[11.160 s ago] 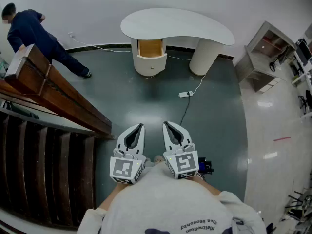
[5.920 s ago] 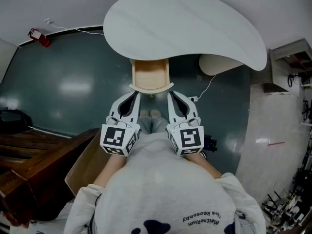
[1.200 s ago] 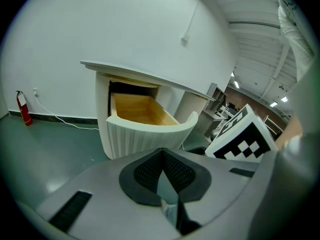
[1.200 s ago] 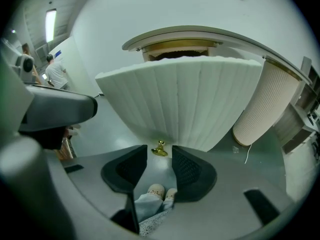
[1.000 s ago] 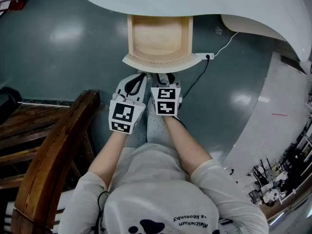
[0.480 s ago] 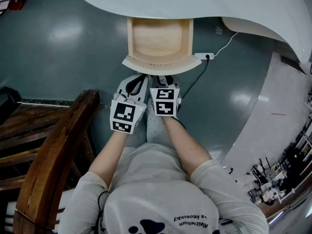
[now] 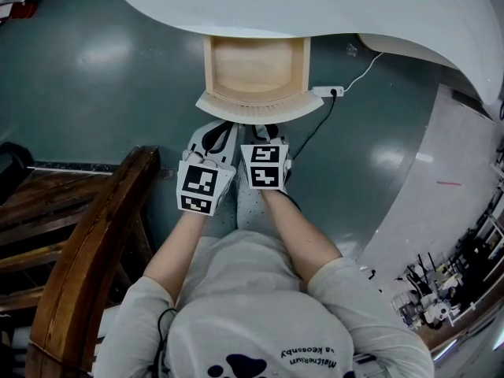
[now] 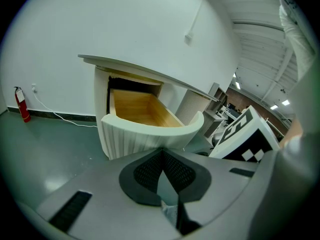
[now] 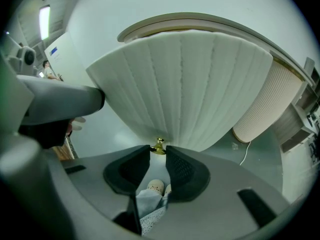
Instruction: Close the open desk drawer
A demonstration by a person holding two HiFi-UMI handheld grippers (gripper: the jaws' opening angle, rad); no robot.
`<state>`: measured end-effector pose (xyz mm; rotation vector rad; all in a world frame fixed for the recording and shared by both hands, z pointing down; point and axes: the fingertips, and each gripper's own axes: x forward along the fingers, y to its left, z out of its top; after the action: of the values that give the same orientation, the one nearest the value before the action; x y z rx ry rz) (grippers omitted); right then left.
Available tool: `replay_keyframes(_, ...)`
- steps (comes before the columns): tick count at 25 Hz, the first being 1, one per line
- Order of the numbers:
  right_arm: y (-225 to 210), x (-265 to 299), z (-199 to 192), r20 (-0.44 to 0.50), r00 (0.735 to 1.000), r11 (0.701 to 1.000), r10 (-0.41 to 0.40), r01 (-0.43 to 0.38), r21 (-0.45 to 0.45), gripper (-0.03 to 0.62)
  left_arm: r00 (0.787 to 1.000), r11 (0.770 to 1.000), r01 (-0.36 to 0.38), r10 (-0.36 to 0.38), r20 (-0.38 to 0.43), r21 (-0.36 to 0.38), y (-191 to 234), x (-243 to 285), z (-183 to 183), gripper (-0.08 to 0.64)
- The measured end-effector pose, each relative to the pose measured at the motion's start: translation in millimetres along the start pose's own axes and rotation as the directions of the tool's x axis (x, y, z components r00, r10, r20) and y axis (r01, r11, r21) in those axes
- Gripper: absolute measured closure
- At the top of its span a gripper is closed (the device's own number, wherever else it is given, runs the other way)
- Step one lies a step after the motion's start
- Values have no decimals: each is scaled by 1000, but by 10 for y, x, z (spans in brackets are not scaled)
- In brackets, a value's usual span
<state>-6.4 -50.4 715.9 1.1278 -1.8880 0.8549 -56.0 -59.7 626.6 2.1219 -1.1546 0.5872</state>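
The wooden drawer (image 7: 253,65) stands pulled out from under the white desk (image 7: 315,6). Its curved, ribbed white front (image 7: 256,109) faces me. My right gripper (image 7: 266,132) is at the bottom middle of that front (image 9: 185,84). Its jaws have just been closing and now pinch the small brass knob (image 9: 159,146) between the pad tips. My left gripper (image 7: 216,132) hovers beside it, short of the drawer front (image 8: 145,136), with its pads meeting and nothing between them (image 8: 162,155). The head view does not show the knob.
A white power strip (image 7: 328,91) with its cable lies on the dark floor to the right of the drawer. The ribbed desk pedestal (image 9: 267,104) rises at the right. A wooden railing (image 7: 87,250) runs along my left. A fire extinguisher (image 8: 21,104) stands by the wall.
Since the oldest frames I have walked up to the desk and lowered both grippers to the drawer front. Over the last second the grippers and drawer have barely shifted.
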Motion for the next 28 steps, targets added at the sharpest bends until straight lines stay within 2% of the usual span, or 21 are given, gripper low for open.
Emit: replay_keyframes(28,-190,278,694,69,998,999,6,-4,-35,484,999,998,-18,19,26,-54,382,344,572,554)
